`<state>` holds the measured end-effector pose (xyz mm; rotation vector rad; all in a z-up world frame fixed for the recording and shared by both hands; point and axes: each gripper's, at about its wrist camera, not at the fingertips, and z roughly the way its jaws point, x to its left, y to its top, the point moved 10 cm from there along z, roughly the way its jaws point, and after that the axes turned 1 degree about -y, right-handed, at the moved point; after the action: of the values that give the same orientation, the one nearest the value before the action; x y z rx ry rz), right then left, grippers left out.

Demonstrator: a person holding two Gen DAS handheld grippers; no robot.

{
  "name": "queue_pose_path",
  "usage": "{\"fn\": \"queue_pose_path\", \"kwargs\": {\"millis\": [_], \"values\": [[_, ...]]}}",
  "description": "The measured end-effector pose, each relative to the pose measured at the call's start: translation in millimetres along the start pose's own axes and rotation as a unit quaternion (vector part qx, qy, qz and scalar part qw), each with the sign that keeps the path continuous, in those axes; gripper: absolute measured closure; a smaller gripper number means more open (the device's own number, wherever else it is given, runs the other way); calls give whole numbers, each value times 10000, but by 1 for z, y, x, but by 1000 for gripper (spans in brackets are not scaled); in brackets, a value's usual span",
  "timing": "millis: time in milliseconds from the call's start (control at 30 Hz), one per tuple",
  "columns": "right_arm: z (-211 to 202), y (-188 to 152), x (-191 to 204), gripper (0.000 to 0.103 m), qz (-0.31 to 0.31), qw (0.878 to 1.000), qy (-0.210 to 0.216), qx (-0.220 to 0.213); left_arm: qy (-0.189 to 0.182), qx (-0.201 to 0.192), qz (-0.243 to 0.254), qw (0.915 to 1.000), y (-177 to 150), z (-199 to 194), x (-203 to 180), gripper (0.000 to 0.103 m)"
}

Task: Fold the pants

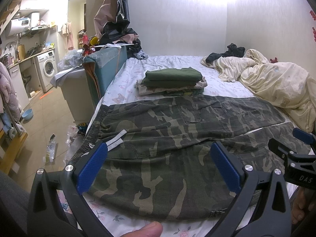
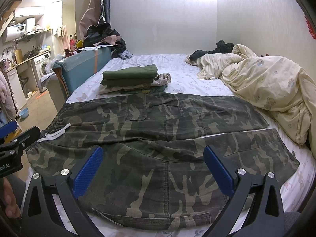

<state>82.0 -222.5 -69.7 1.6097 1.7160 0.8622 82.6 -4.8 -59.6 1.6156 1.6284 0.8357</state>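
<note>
While both jaws gape, camouflage pants (image 2: 158, 138) lie flat beneath them.

This is a small home where the bedroom and the kitchen share one room. A big bed (image 1: 177, 63) with a flowery white sheet fills most of it. On the bed, near the wall, lies a bunched-up cream blanket (image 1: 276, 81) with little bears on it. In the middle of the bed sits a pile of folded clothes (image 1: 171, 81). Left of the bed, across the tiled floor, stands a white washing machine (image 1: 47, 67) under a kitchen counter (image 1: 29, 57) full of pots and bottles. A white water heater (image 1: 19, 24) hangs on the wall above that counter. A blue bowl (image 1: 27, 113) sits on the floor beside the bed.
</note>
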Motion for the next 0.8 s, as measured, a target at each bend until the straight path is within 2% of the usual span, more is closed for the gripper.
{"fn": "queue_pose_path", "kwargs": {"millis": [633,733,800], "values": [[0,-1,0,0,71,10000,35,35,3,33,-84,10000,1,1,2,0],[-5,-2,0,0,247,9996,133,78,98,84,-215,9997,5,2,16,0],[-10,-1,-2,0,384,9989,242,97,293,224,-664,9971,6,6,46,0]]}}
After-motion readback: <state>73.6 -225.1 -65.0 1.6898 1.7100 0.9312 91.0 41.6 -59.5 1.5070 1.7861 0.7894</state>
